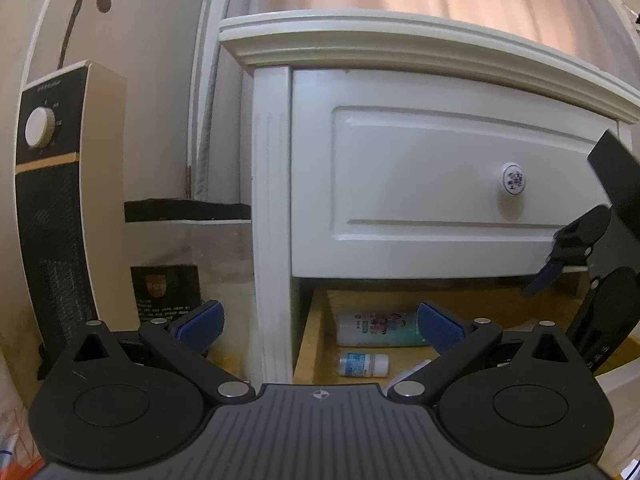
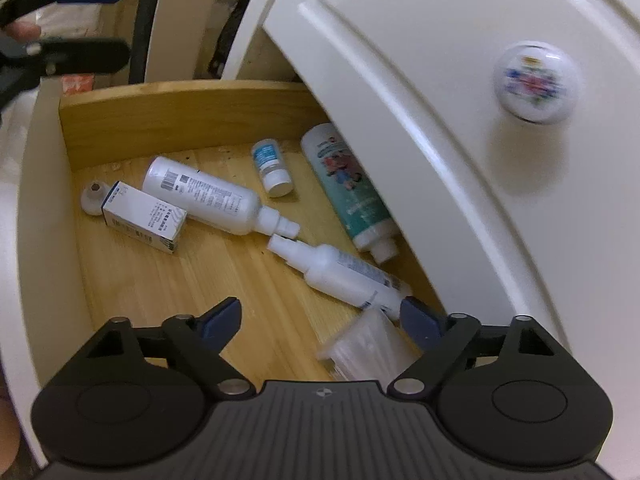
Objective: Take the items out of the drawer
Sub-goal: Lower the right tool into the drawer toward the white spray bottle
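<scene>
Pale wood lines the open lower drawer (image 2: 132,120), where two white spray bottles (image 2: 208,198), a small pill bottle (image 2: 272,168), a teal-labelled bottle (image 2: 352,196) and a little carton (image 2: 142,216) lie flat. Above them the right gripper (image 2: 320,320) hangs, jaws apart and empty. Outside the drawer, the left gripper (image 1: 320,324) is likewise spread wide, holding nothing.

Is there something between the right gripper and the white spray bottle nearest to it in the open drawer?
Nothing visible blocks it. The right gripper is open above the open drawer, and the nearest white spray bottle lies just ahead. A clear plastic item lies beside the bottle's base, near the gripper's right finger.
</scene>
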A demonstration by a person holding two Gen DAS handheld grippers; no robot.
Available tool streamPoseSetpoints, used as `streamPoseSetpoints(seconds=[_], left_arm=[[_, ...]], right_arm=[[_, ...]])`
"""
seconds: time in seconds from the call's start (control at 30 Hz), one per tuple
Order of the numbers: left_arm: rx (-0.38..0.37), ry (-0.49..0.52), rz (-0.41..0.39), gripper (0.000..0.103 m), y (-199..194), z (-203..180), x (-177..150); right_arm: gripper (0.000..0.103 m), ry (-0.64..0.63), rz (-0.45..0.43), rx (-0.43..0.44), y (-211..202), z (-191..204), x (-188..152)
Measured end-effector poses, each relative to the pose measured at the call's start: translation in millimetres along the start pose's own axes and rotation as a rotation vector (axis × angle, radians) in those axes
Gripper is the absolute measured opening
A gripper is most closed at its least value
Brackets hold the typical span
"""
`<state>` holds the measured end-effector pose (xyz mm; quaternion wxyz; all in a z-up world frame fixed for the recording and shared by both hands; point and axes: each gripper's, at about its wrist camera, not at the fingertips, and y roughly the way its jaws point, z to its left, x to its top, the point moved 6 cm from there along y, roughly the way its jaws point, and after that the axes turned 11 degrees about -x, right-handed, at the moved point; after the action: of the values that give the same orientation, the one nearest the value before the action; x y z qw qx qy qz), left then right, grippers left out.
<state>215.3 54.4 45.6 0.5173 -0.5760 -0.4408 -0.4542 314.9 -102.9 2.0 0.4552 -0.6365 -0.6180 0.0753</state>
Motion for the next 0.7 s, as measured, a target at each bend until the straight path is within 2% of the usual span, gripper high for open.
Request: streamPoseSetpoints(seconds=[0.13,0.27,0.4,0.47,0.6,0.7], left_arm=[[-0.007,-0.069,0.003,0.103,1.3,11.9,0.9],[-0.022,-0.118,0.036,0.103,9.5,21.3,3.9],[-0.02,-0.121,0.025,0.103,7.7,22.5,4.3],[-0.014,-0.113,0.018,0.103,5.1,22.2,2.9],[-0.015,-0.137,0.017,0.103,0.0,26.7,-0.6],[0.001,-0.193,-0.004,0.103,-3.0,38.6,2.8]], right_arm=[[0.09,-0.062,-0.036,-0.011,6.9,11.6,9.3],[0.09,-0.109,-0.073,0.046,10.7,24.2,20.1],[0.074,-0.169,-0.107,0.104,16.5,34.3,31.1],[0.072,-0.178,-0.124,0.119,18.1,39.7,40.7],[0.073,-0.17,-0.181,0.121,12.5,48.0,63.8],[0.075,-0.178,-0.223,0.119,8.0,55.7,78.6]])
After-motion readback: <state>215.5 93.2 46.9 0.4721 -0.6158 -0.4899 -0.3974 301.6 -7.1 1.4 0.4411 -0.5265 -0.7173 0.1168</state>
